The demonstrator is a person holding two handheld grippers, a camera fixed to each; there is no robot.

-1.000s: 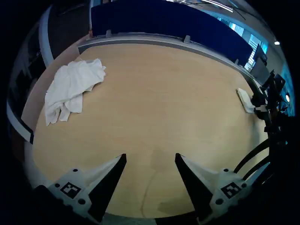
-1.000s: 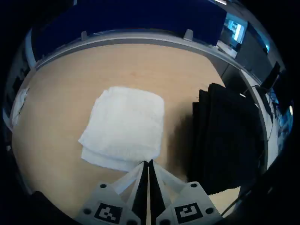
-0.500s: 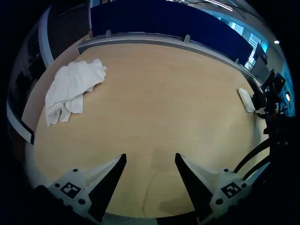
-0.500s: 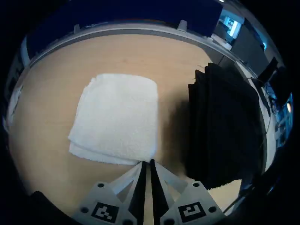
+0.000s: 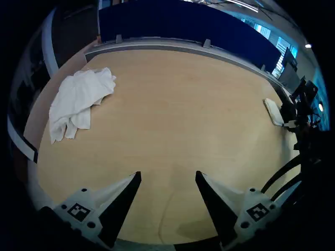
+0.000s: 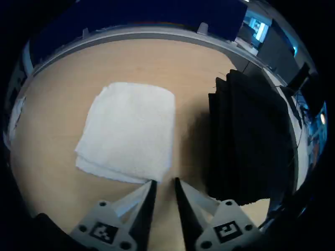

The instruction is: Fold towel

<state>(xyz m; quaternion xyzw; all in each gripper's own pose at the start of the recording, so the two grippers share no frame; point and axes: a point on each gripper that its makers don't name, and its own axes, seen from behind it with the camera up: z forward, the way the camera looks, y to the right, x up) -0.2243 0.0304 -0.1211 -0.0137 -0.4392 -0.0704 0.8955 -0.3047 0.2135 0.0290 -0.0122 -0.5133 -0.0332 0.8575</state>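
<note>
White terry, item one: folded towel (image 6: 127,131), flat on the pale wood table (image 6: 54,125), seen in the right gripper view at 11 o'clock from the fingers. Its long axis runs roughly 6 to 12 o'clock, tipped slightly clockwise. The layered edges face 7 o'clock.

Right gripper (image 6: 164,184): jaws parted by a narrow gap with nothing between them, the left tip just beside the towel's near corner.

Black stacked cloth (image 6: 251,138): at 3 o'clock of the towel, near it but apart.

Left gripper (image 5: 167,178): jaws wide apart over bare table, holding nothing.

The left gripper view adds a crumpled white towel (image 5: 77,100) at 10 o'clock, long axis running 7 to 1 o'clock, well apart from the folded towel, which lies small and edge-on at 3 o'clock. A blue partition (image 5: 184,25) stands at 12 o'clock.
</note>
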